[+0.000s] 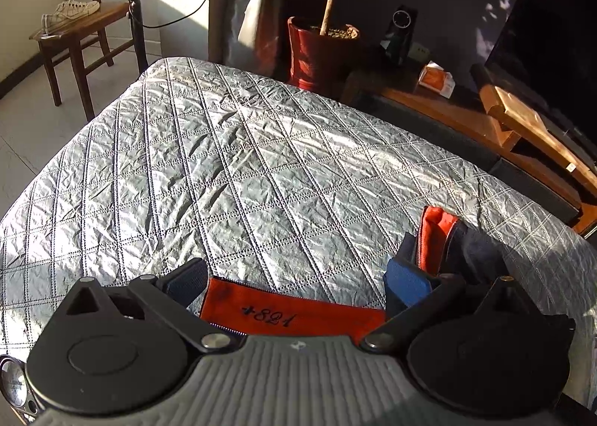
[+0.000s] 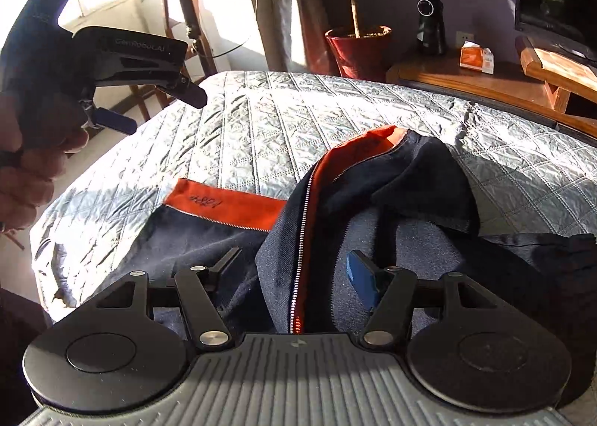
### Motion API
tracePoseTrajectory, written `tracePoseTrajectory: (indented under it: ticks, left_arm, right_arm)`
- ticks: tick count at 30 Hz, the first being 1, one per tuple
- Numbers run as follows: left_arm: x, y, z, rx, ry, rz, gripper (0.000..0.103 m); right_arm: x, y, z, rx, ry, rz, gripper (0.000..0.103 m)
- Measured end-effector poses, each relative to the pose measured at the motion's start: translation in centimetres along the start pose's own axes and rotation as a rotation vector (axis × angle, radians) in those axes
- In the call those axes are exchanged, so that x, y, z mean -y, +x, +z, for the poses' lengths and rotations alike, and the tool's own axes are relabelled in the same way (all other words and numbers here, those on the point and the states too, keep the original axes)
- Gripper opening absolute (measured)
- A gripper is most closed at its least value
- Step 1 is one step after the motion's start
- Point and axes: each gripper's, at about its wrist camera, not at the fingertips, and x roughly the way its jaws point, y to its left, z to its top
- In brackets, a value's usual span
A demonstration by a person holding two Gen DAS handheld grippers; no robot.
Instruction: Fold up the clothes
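A dark navy garment (image 2: 373, 202) with an orange lining and a silver zipper lies rumpled on the quilted grey cover (image 2: 261, 120) at its near edge. One orange strip with handwriting (image 2: 220, 206) lies flat; the other flap stands up. My right gripper (image 2: 294, 269) is open, its fingers either side of the raised zipper edge. My left gripper (image 1: 294, 284) is open above the written orange strip (image 1: 283, 310); the right view shows it held in the air at the left (image 2: 164, 109). The raised flap also shows in the left view (image 1: 440, 239).
A red plant pot (image 1: 317, 53) and a wooden TV bench (image 1: 485, 120) with a TV stand beyond the bed. A wooden chair with a shoe (image 1: 71, 27) and a fan stand (image 2: 194, 8) are at the far left. The cover's far half is bare.
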Motion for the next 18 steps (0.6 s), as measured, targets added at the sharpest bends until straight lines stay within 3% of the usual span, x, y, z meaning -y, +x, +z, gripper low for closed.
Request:
tracePoseTrajectory:
  ticks: [4, 5, 6, 9, 12, 15, 16, 18]
  left_arm:
    - [0.0, -0.1, 0.0, 0.003, 0.003, -0.004, 0.102]
    - [0.0, -0.1, 0.0, 0.004, 0.003, -0.005, 0.102]
    - [-0.1, -0.1, 0.0, 0.004, 0.001, -0.007, 0.102]
    - [-0.5, -0.2, 0.1, 0.002, -0.013, -0.011, 0.102]
    - [-1.0, -0.4, 0.3, 0.007, -0.03, -0.014, 0.102]
    - [-1.2, -0.4, 0.3, 0.005, -0.038, -0.015, 0.102]
    - [-1.3, -0.4, 0.3, 0.004, -0.04, -0.015, 0.102]
    - [-1.3, -0.4, 0.3, 0.004, -0.044, -0.017, 0.102]
  right_arm:
    - [-0.7, 5.2, 1.1, -0.057, 0.039, -0.025, 0.067]
    - [-0.6, 5.9, 0.8, -0.068, 0.041, -0.014, 0.049]
    - [-0.7, 6.3, 0.5, -0.07, 0.037, -0.001, 0.008]
    - [-2.0, 3.5, -0.2, -0.015, -0.049, 0.042, 0.007]
    - [-2.2, -3.1, -0.9, 0.13, -0.175, 0.165, 0.007]
    - [-2.1, -10.2, -2.8, 0.165, -0.37, 0.261, 0.008]
    - [-1.6, -12.1, -3.6, 0.151, -0.408, 0.257, 0.008]
    - [0.5, -14.3, -5.5, 0.072, -0.413, 0.154, 0.009]
